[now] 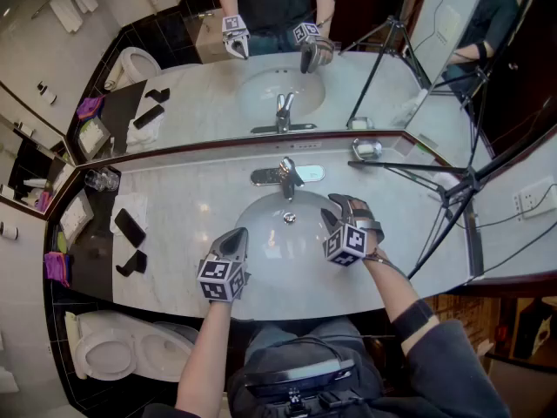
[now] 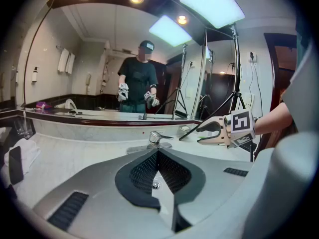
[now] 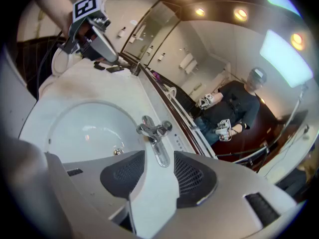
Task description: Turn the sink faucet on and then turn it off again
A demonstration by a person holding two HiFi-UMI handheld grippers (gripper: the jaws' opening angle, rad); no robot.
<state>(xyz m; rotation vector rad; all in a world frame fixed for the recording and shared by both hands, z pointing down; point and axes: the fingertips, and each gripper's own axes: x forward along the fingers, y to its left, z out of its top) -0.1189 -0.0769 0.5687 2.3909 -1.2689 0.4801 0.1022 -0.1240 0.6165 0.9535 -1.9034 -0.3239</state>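
left gripper: jaws together, empty | right gripper: jaws apart, near faucet | both at sink rim

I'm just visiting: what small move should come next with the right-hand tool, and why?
Probably ease the right gripper forward to the faucet. Its jaws stand open, aimed at it but short of it, and no water seems to be running yet.

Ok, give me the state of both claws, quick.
Left claw: closed, holding nothing.
Right claw: open, holding nothing.
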